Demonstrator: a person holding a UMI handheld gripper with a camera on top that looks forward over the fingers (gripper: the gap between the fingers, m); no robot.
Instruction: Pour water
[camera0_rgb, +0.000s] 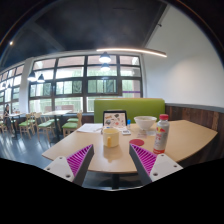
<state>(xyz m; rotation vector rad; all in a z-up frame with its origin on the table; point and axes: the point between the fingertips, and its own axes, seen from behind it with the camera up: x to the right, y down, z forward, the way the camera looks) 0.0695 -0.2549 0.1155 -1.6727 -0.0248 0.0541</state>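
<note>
Tongs (112, 158) hang open short of the table (185, 140), cup (110, 138) just ahead, bottle (161, 133) off right: closing off-centre might tip either, spilling water.

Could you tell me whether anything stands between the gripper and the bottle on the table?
Nothing visible does. The gripper is open, the cup sits just ahead between its fingers, and the bottle stands off to the right, beyond the right finger.

The cup (110, 137) base sits between the fingers (79, 160), so its foot is partly hidden. The bottle (161, 133) label is too small to read. The sign (115, 119) text is also unreadable. Far chairs (40, 125) look blurred.
</note>
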